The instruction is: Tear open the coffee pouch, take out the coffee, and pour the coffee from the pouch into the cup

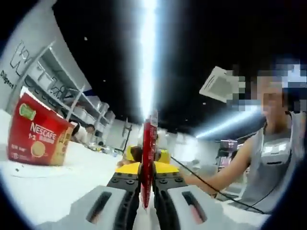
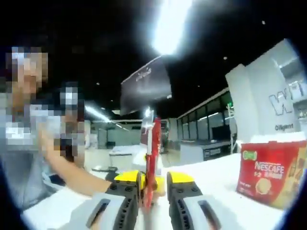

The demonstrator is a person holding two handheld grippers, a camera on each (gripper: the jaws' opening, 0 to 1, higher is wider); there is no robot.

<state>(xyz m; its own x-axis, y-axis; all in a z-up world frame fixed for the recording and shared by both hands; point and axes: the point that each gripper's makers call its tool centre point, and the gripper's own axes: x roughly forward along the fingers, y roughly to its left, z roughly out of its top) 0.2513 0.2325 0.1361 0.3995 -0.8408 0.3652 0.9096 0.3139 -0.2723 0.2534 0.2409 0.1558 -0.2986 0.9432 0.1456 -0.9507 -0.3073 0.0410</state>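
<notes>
A red coffee sachet point(image 1: 148, 158) stands edge-on between the jaws of my left gripper point(image 1: 147, 191), which is shut on its lower part. Its torn-looking top rises above the jaws. In the right gripper view the same sachet point(image 2: 152, 155) sits between the jaws of my right gripper point(image 2: 154, 189). It lies against the left jaw, and a gap shows on its right side. The yellow tips of the right gripper point(image 1: 163, 155) show just beyond the sachet in the left gripper view.
A red Nescafe box point(image 1: 37, 136) stands on the white table point(image 1: 72, 177) to the left, and the same box point(image 2: 268, 172) is at the right in the right gripper view. A person in a grey top point(image 1: 276, 158) sits close behind the sachet, with an arm stretched across the table.
</notes>
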